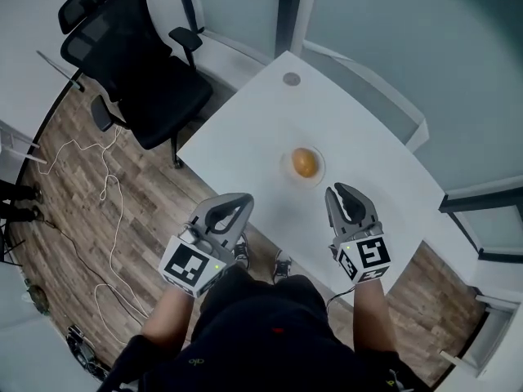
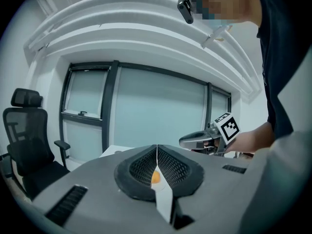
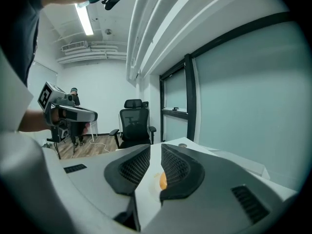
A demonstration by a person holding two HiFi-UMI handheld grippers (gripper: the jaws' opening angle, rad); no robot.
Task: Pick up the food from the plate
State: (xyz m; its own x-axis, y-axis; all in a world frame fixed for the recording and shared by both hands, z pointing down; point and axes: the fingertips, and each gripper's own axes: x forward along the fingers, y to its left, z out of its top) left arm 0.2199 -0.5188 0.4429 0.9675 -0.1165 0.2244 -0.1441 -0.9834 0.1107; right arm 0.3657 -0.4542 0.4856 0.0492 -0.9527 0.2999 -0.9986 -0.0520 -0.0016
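Note:
An orange, round piece of food (image 1: pixel 304 162) lies on a small clear plate (image 1: pixel 288 170) in the middle of the white table (image 1: pixel 245 129). Both grippers hover near the table's front edge, short of the plate. My left gripper (image 1: pixel 234 204) is to the plate's lower left, shut and empty. My right gripper (image 1: pixel 341 193) is to its lower right, its jaws all but touching with nothing between them. In the left gripper view the food (image 2: pixel 155 177) shows low between the closed jaws (image 2: pixel 157 152). The right gripper view shows the food (image 3: pixel 163 181) beyond its jaws (image 3: pixel 156 152).
A black office chair (image 1: pixel 139 64) stands left of the table on the wood floor, with a white cable (image 1: pixel 110 194) trailing there. A round grey cap (image 1: pixel 292 78) sits at the table's far corner. Glass walls stand behind and to the right.

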